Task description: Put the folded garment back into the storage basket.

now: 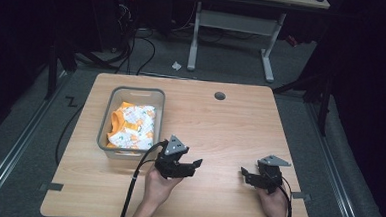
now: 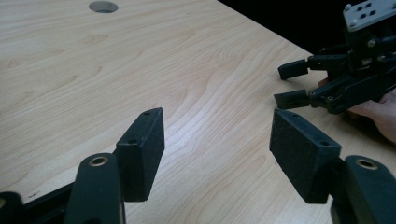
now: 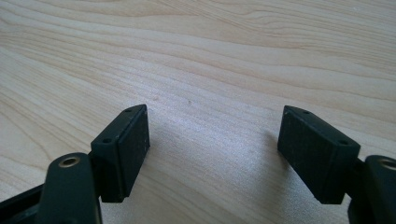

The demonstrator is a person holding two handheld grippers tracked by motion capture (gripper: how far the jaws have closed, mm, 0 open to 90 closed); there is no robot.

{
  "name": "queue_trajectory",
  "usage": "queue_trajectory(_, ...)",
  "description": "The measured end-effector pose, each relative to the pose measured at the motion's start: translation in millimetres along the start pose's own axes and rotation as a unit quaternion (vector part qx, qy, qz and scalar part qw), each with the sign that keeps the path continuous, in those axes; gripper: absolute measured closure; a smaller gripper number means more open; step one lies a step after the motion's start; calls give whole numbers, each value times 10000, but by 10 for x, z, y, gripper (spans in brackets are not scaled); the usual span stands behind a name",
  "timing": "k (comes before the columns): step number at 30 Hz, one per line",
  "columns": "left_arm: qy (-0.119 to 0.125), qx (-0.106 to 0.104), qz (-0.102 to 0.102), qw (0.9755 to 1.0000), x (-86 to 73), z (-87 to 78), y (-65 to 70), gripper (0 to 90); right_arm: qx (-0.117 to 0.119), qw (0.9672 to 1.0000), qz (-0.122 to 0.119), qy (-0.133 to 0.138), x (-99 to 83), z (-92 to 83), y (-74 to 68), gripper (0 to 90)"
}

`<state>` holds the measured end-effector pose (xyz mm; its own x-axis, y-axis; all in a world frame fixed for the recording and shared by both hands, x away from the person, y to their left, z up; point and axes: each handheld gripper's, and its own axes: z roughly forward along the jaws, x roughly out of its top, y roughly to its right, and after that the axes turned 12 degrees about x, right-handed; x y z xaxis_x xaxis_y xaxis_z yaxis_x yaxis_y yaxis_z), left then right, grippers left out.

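Orange-patterned cloth (image 1: 132, 125) fills the grey bin (image 1: 104, 134) beside the left tongs (image 1: 194, 164), while both left and right tongs (image 1: 244, 174) gape empty, seemingly ready.

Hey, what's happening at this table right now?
A person holds a hand-held gripper in each hand over the wooden table. The left hand-held gripper and the right hand-held gripper are both open and empty. A grey bin at the table's left holds orange and white patterned cloth, untouched.
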<state>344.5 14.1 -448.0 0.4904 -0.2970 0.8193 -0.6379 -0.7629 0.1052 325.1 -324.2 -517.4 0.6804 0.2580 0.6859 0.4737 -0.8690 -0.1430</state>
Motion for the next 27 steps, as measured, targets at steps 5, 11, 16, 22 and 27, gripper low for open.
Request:
queue_trajectory(5,-44,40,-43,10000,-42,47,-13,358,2,10000,0,1,0,0,0,252)
queue_trajectory(11,-187,151,35,9997,-109,107,-20,358,4,10000,2,-4,0,-1,0,252)
queue_trajectory(16,-226,137,-27,9996,-141,137,-32,358,1,10000,-8,-1,0,0,2,252)
queue_trajectory(22,-283,163,-66,9994,-186,178,-45,358,5,10000,-10,1,1,0,2,252)
queue_trajectory(27,-358,223,-72,9991,-222,225,-60,359,5,10000,-10,0,1,0,2,252)
